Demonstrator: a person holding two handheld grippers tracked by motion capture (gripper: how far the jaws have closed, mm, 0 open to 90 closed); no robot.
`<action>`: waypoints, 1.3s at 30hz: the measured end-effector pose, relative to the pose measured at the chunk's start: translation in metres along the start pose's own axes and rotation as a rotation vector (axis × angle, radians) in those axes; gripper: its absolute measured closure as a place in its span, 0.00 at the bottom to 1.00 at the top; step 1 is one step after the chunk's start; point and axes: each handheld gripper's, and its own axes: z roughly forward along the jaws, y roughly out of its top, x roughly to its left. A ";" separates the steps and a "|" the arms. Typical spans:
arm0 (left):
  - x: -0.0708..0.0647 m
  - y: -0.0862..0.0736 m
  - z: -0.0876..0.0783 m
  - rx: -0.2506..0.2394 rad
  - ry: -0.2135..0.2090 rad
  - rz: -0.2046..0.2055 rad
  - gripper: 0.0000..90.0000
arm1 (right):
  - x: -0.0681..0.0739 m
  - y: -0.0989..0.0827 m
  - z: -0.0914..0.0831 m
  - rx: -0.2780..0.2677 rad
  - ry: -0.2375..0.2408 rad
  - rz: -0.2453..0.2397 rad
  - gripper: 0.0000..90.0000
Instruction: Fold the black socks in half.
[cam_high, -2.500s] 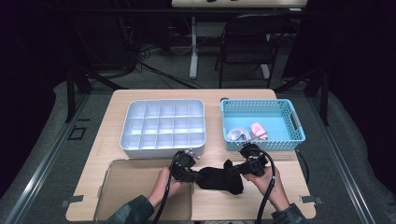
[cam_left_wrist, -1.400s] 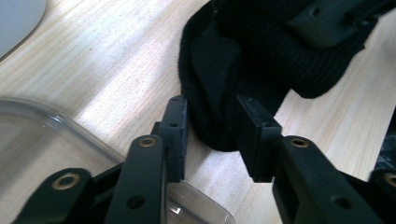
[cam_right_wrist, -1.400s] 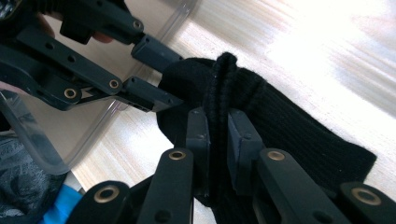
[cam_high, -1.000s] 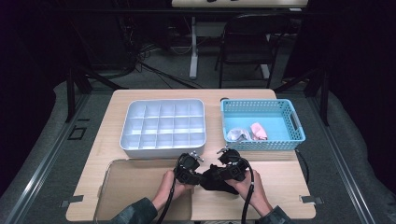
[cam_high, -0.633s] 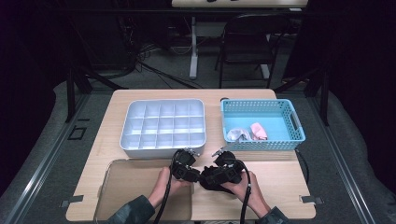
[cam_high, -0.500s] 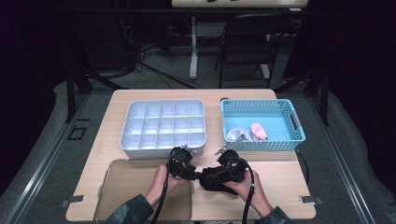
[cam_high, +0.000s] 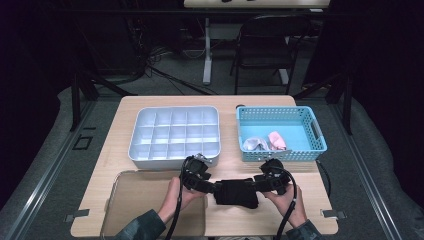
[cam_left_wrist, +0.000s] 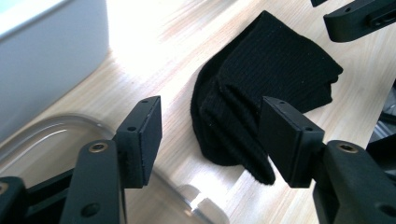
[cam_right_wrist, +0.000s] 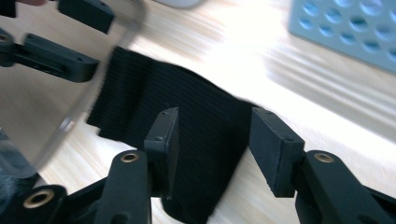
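A folded black ribbed cloth lies flat on the wooden table near the front edge. My left gripper is at its left end, and its jaws have just been opening. In the left gripper view they stand apart over the cloth without pressing it. My right gripper is at the cloth's right end. Its jaws have just been closing a little but remain apart. The cloth lies under and between them, untouched by the pads.
A white compartment tray stands behind the left hand. A blue perforated basket at the back right holds a white cloth and a pink one. A clear shallow tray lies at the front left.
Both grippers were shut close together on the bunched cloth. They have let go, the right hand has moved right, and the cloth now lies flat between them.
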 end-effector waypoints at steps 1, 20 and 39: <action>-0.001 0.000 0.002 0.009 -0.001 0.004 0.43 | -0.003 -0.002 0.001 0.006 -0.005 0.011 0.60; 0.001 -0.011 0.023 0.087 -0.032 0.008 0.61 | -0.015 -0.021 0.028 0.136 0.031 0.106 0.67; 0.004 -0.015 0.030 0.104 -0.058 -0.001 0.79 | -0.013 -0.022 0.032 0.135 0.055 0.094 0.92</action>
